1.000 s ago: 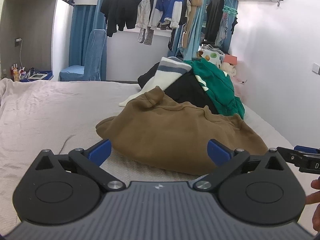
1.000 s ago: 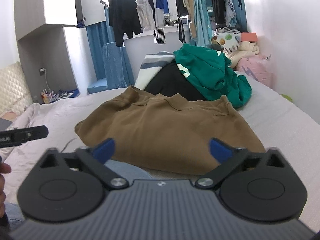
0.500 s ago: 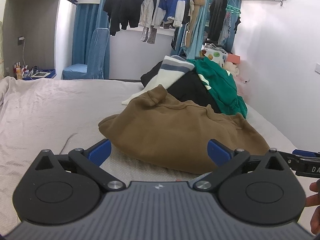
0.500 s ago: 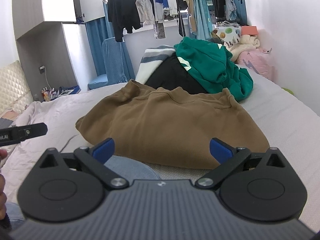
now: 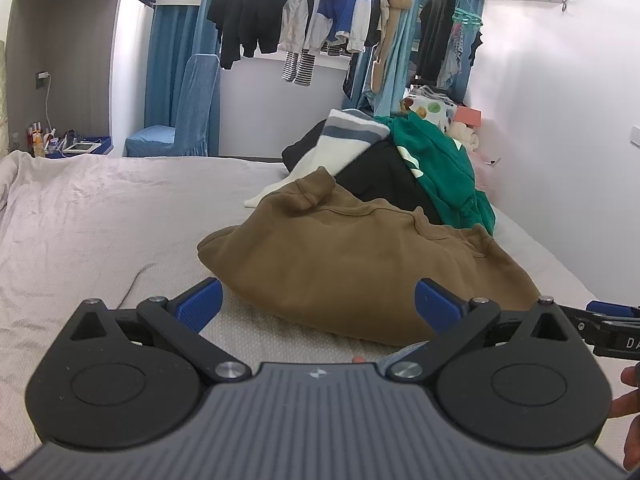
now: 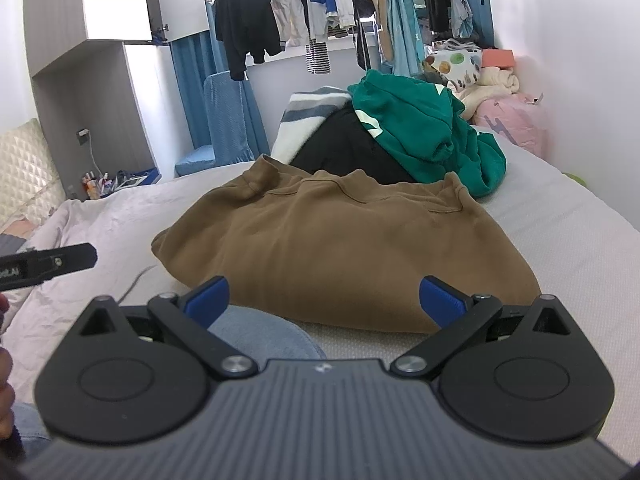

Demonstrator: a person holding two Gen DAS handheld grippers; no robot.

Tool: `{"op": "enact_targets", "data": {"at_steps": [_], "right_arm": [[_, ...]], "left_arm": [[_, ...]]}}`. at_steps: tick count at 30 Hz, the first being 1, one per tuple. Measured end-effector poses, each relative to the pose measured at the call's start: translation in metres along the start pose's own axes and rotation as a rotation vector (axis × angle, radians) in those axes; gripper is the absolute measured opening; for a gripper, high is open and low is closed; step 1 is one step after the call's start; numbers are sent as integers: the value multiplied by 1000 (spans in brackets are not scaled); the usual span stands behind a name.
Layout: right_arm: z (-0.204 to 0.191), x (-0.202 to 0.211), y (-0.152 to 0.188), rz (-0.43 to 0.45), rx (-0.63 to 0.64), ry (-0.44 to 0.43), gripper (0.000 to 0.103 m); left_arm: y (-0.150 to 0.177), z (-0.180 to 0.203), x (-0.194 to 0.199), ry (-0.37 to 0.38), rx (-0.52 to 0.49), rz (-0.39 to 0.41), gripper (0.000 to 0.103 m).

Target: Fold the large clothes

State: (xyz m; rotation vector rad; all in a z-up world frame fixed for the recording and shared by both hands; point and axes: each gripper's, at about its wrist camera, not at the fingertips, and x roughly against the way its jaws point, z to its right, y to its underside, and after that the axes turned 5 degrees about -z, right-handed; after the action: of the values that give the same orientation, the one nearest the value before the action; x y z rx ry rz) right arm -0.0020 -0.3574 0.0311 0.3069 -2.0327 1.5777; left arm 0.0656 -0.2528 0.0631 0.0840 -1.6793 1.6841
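Brown sweatshirt of soft, thick fleece lies in a rounded, loosely folded mound on a pale, wrinkled bedsheet, its ribbed hem bunched at 11 o'clock against a heap of black, striped and green hoodie garments. Left gripper and right gripper hover just short of the mound's near edge at 6 o'clock, blue-padded jaws spread wide, gripping nothing. Bare sheet stretches wide toward 9 o'clock, narrower toward the wall at 3 o'clock.
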Motion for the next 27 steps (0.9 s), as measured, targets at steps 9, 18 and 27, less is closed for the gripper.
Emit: {"op": "enact_targets", "data": {"at_steps": [9, 18, 27], "right_arm": [[0, -1, 1, -2, 1, -4, 103], [-2, 0, 1, 0, 3, -2, 103], [-5, 4, 2, 0, 0, 4, 103]], "left_arm": [[-1, 3, 0, -1, -12, 6, 103], [-1, 6, 2, -5, -17, 7, 103], [-1, 8, 3, 1, -25, 11, 103]]}}
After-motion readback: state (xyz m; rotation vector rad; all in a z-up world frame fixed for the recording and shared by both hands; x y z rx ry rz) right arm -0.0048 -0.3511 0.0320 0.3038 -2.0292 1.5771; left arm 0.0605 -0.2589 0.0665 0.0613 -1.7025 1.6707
